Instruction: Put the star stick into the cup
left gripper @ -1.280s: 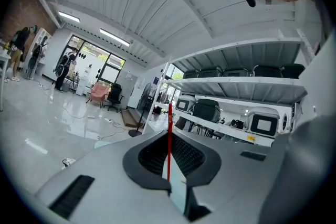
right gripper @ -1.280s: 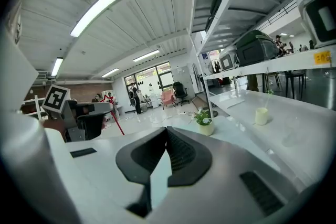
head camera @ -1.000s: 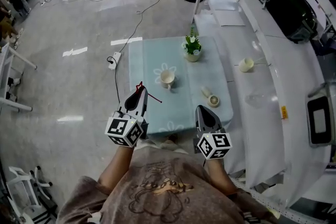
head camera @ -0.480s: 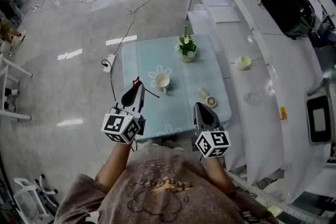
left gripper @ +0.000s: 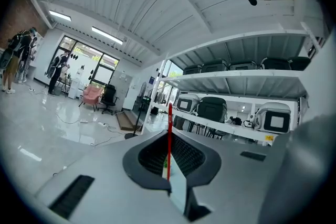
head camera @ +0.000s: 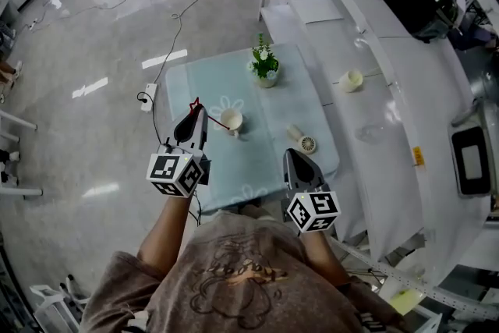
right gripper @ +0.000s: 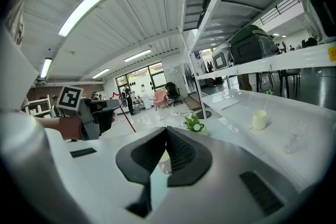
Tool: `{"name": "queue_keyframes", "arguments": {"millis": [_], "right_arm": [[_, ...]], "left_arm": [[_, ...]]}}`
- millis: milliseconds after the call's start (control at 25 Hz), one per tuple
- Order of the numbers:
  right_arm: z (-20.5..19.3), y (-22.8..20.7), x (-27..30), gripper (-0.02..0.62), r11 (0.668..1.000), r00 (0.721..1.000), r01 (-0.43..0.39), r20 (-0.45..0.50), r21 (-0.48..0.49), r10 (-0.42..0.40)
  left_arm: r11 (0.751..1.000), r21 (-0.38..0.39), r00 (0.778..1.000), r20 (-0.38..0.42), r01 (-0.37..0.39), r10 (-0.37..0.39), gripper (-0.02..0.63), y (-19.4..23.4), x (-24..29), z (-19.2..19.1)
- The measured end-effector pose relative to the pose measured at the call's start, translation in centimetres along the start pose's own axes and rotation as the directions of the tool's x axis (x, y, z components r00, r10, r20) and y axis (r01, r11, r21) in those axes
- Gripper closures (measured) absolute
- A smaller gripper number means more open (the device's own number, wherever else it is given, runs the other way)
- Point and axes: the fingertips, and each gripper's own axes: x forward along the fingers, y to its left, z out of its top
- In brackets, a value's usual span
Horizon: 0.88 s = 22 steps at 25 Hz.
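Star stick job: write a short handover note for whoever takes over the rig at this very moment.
The left gripper is shut on the star stick, star end up, in the air.
The right gripper is shut and empty, near the front edge of the table.
The cup stands upright on the table, just ahead of the left gripper.
Done: stick picked up. Left: lower it into the cup, release.

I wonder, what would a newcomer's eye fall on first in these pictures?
The thin red star stick pinched in the left tongs, slanting toward the cup on the pale blue table. Next, the small potted plant at the table's far edge, and the right tongs, shut and empty.
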Motion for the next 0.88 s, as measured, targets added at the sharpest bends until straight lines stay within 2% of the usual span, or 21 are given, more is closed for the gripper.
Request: {"name": "queue_keyframes", "arguments": {"millis": [520, 880], "right_arm": [[-0.6, -2.5, -0.7, 0.594, 0.996, 0.996, 0.082, -0.018, 0.020, -0.082], [-1.7, -4.1, -1.3, 0.594, 0.991, 0.991, 0.131, -0.042, 0.038, -0.129]], "left_arm": [[1.000, -0.012, 1.000, -0.023, 0.019, -0.019, 0.575, 2.1, 6.2, -4.0], [1.000, -0.008, 0.992, -0.124, 0.015, -0.016, 0.575, 3.4, 8.8, -9.8]]}}
